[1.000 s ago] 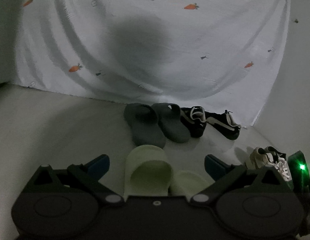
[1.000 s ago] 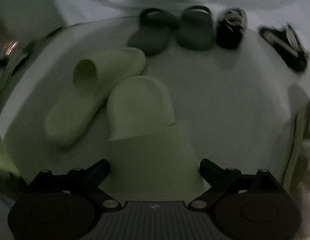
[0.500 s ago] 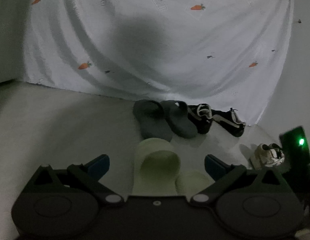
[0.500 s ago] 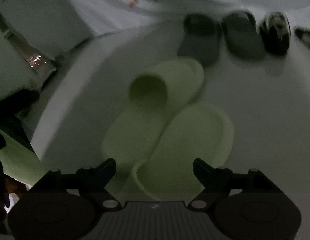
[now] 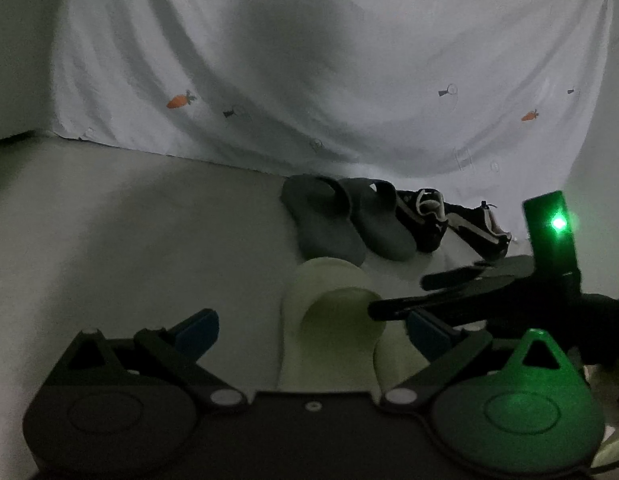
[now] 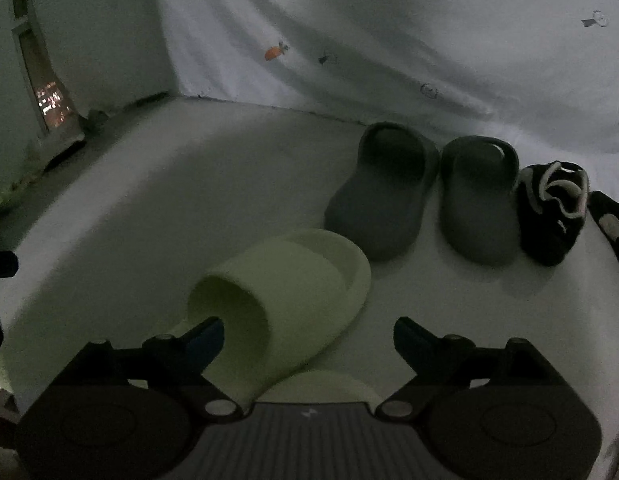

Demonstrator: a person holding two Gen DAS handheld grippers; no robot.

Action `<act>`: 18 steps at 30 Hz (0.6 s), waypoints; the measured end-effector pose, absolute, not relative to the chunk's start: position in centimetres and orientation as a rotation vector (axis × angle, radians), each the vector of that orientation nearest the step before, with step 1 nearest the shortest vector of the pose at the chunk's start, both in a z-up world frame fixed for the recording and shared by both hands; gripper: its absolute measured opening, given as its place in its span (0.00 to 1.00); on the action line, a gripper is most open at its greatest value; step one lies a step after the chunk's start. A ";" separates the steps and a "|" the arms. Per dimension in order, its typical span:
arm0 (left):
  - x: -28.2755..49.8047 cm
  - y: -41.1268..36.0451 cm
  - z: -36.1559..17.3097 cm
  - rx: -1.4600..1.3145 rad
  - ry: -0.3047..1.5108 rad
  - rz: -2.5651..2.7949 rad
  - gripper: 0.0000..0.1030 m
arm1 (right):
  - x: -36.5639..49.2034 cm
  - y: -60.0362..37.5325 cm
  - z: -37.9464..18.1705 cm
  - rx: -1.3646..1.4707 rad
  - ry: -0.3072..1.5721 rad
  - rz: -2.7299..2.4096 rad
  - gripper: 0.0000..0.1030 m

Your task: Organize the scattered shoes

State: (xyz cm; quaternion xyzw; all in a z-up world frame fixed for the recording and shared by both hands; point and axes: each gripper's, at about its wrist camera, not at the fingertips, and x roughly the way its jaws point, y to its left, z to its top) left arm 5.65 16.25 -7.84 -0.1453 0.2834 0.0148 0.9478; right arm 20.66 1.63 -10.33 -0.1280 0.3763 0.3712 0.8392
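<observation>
Along the floor's (image 6: 189, 184) back edge, under the hanging sheet (image 5: 309, 80), two grey slides (image 6: 383, 208) and a black sneaker (image 6: 553, 216) stand side by side, their long axes running from the sheet out toward the cameras. Nearer, two pale green slides (image 6: 301, 276) lie apart from that row, the clearer one angled, its long axis slanting toward the grey pair.

Both tools are spread wide and empty: the left hand-held gripper (image 5: 313, 324) frames the green slides, the right hand-held gripper (image 6: 309, 332) hovers over them. Judging by this, the green pair is in hand; next comes closing on one and squaring it to the row.
</observation>
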 end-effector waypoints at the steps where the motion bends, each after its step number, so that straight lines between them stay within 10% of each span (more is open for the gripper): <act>1: 5.9 16.4 -7.9 -0.296 0.580 0.031 0.99 | 21.1 2.2 -10.5 -0.291 0.785 0.809 0.90; 16: 8.4 18.5 -9.0 -0.343 0.623 0.089 0.99 | 27.9 7.4 -14.0 -0.514 0.964 1.178 0.93; 18: 8.9 18.7 -9.0 -0.347 0.623 0.091 0.99 | 27.2 6.7 -13.9 -0.503 0.918 1.146 0.78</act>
